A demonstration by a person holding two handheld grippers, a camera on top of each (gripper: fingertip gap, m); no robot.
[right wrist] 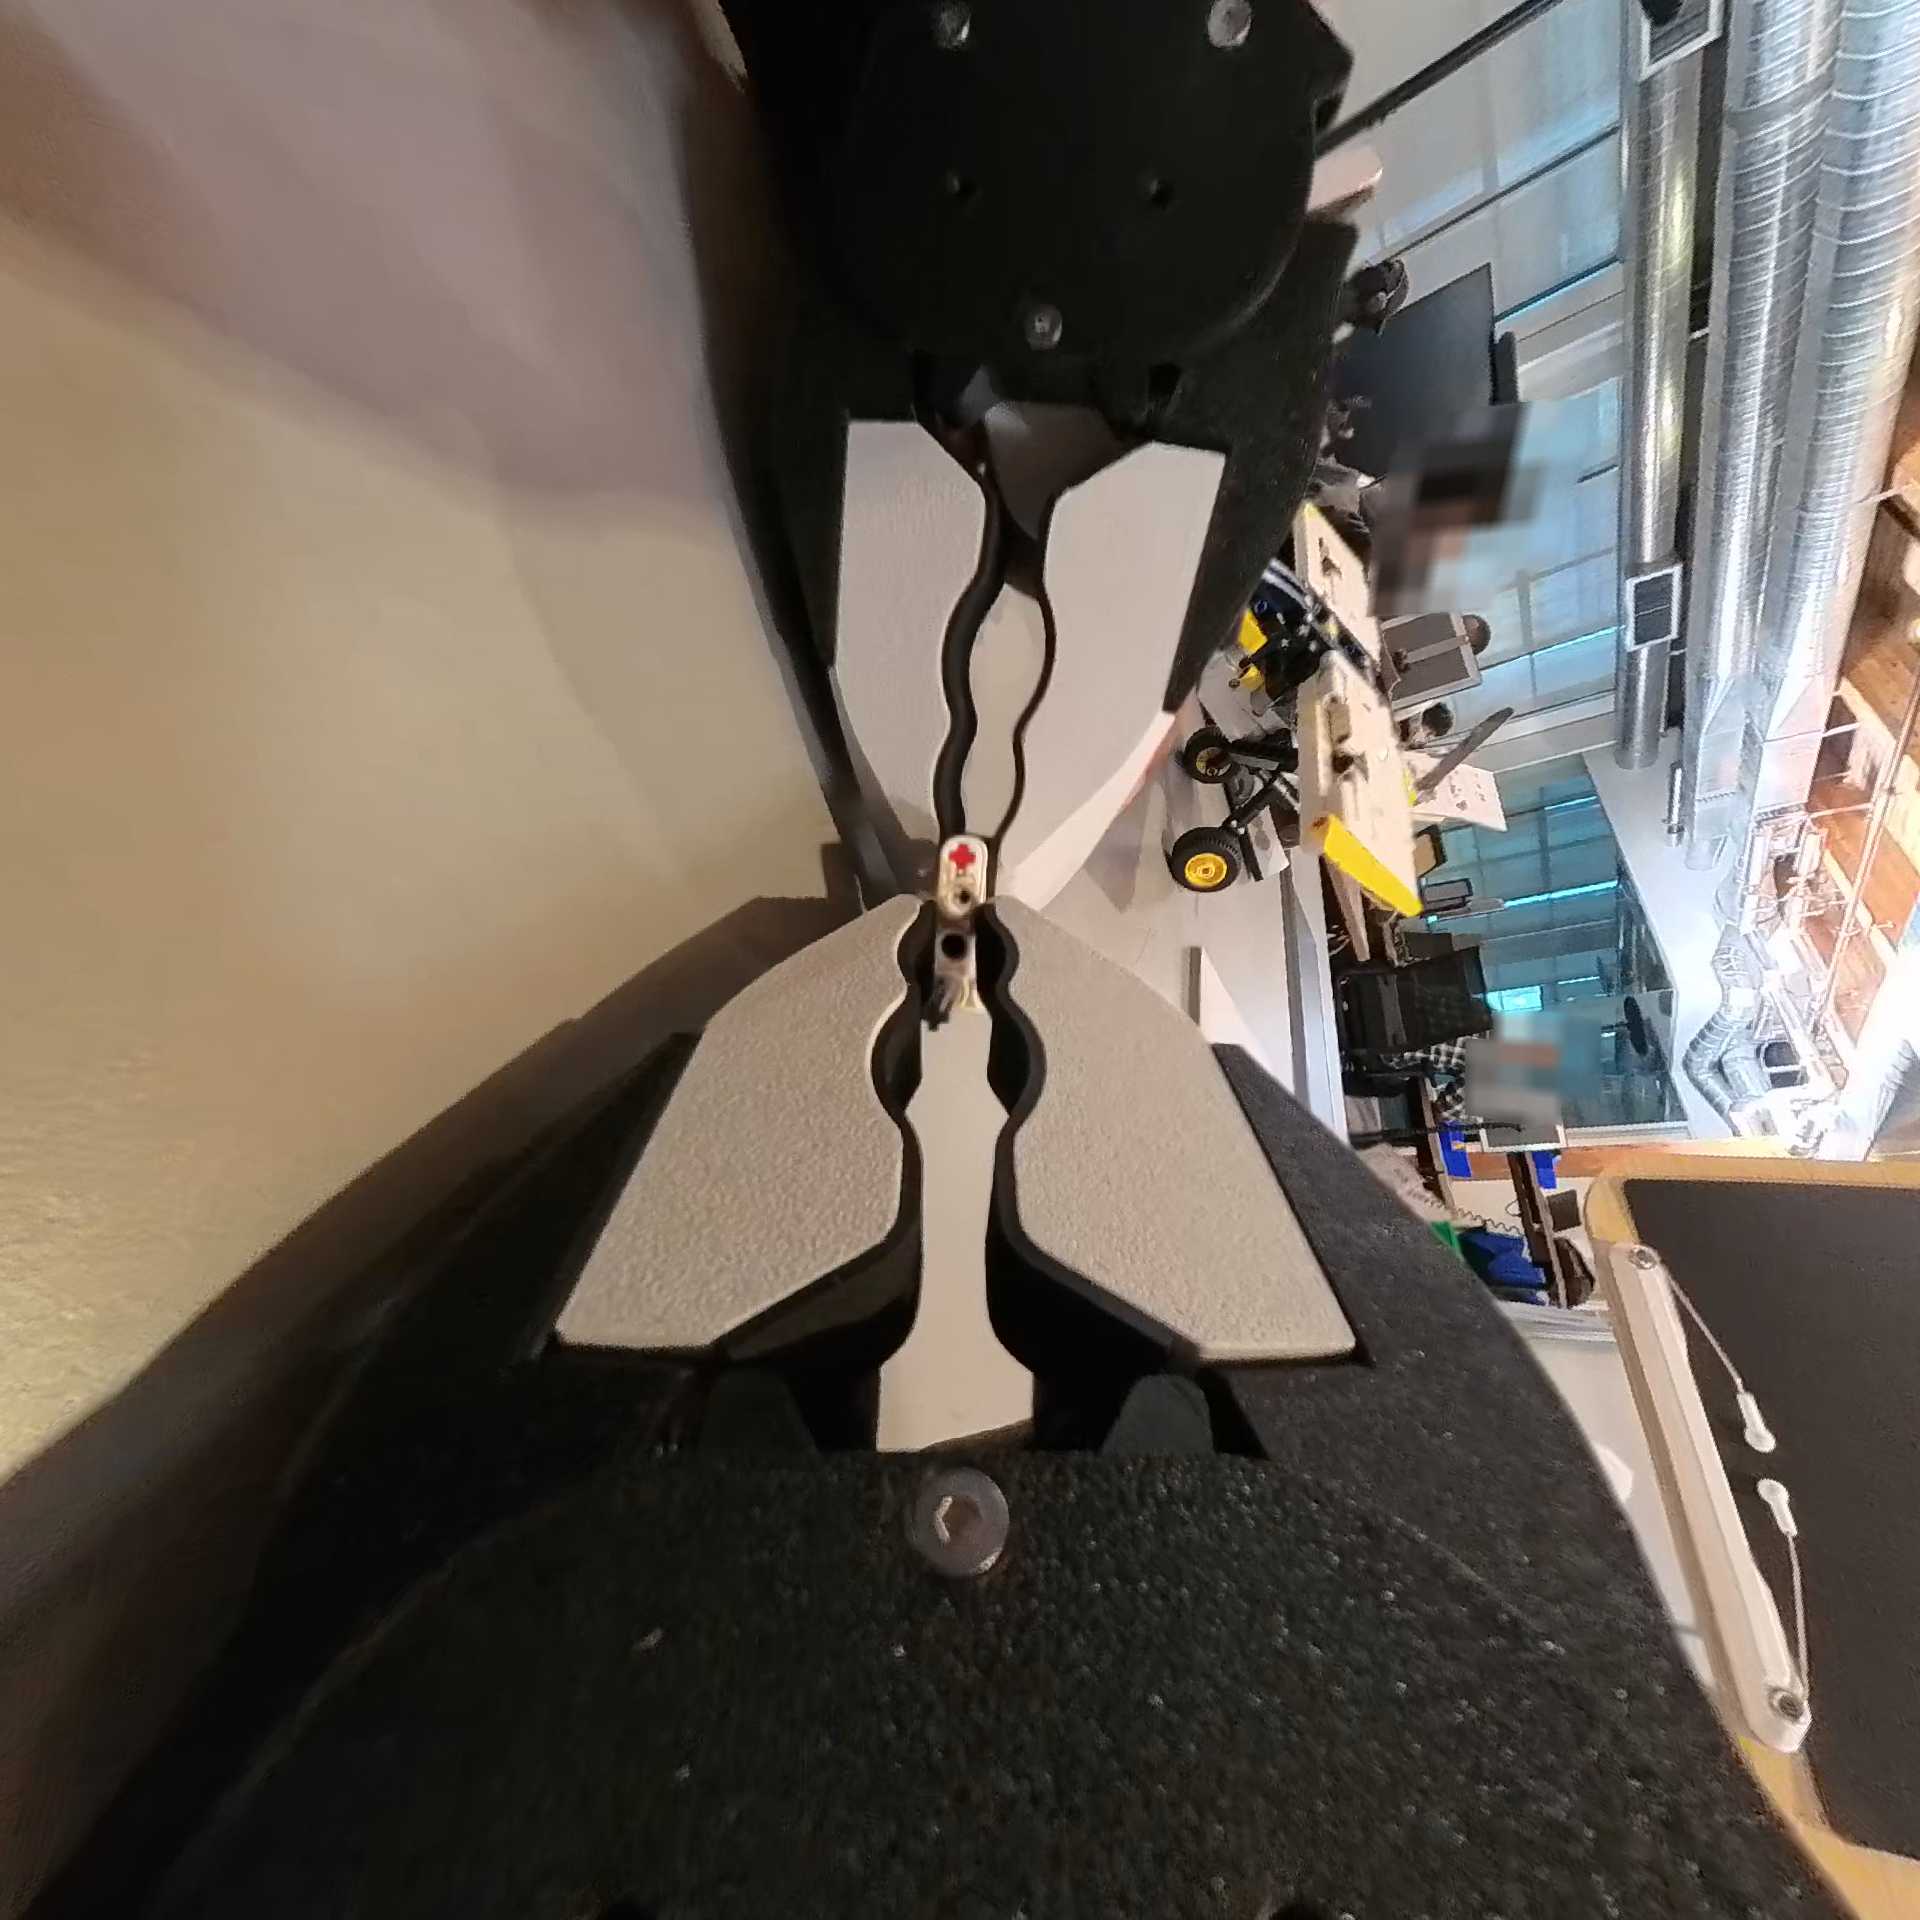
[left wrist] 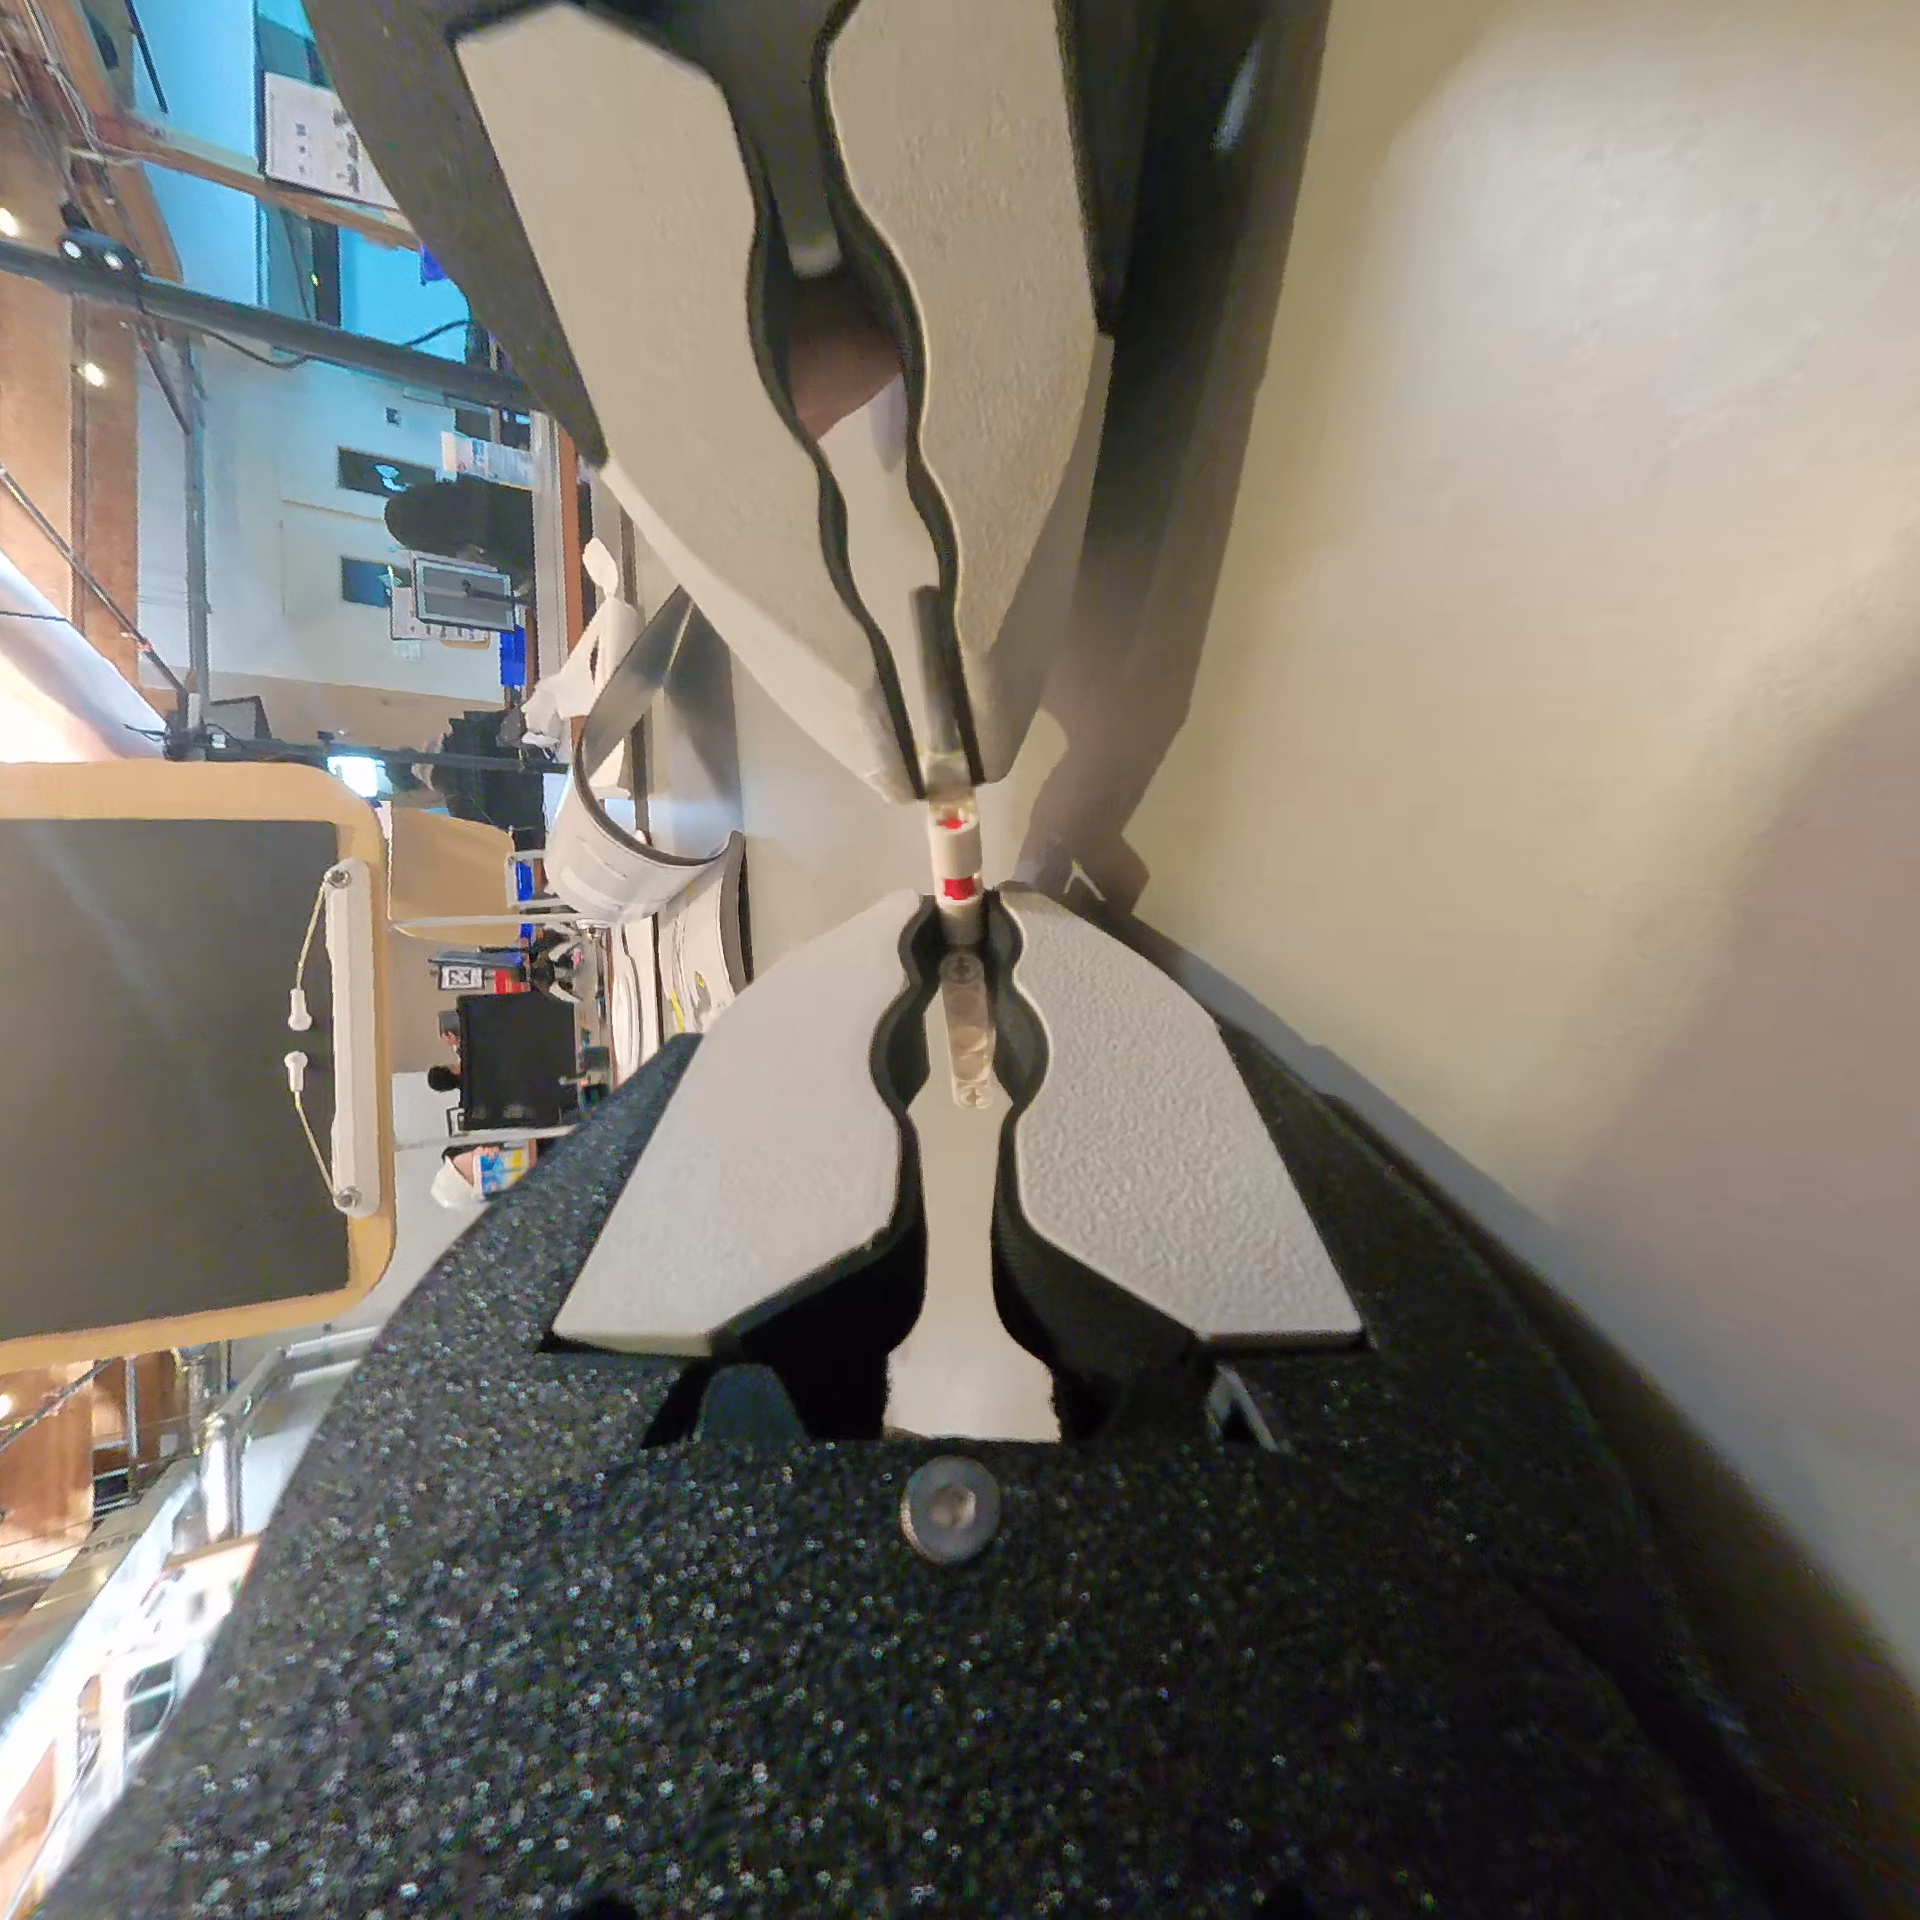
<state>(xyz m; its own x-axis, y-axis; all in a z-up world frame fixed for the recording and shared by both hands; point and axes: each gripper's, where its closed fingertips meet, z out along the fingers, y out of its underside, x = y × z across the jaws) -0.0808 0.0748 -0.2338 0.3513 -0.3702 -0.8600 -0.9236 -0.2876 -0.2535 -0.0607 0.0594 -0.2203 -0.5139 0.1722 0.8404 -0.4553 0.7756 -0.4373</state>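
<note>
cream wall fills one side of both wrist views, with a busy workshop beyond: a black-topped board with a wooden rim [left wrist: 177,1070], a white tabletop [left wrist: 810,769], and farther off a yellow-and-black wheeled toy model [right wrist: 1288,748]. the two grippers meet tip to tip. the left gripper [left wrist: 961,920] has its jaws nearly closed, pads pressing one end of a small white building-toy beam assembly [left wrist: 954,852] with red cross-axle pins; a clear piece of it lies between the fingers. the right gripper [right wrist: 961,920] is likewise almost shut on the opposite end, so the piece spans the gap between them above the table. it looks light, rigid, smooth plastic, likely to twist or pop apart at its joints; gripping the flat sides near each end seems safest.
</note>
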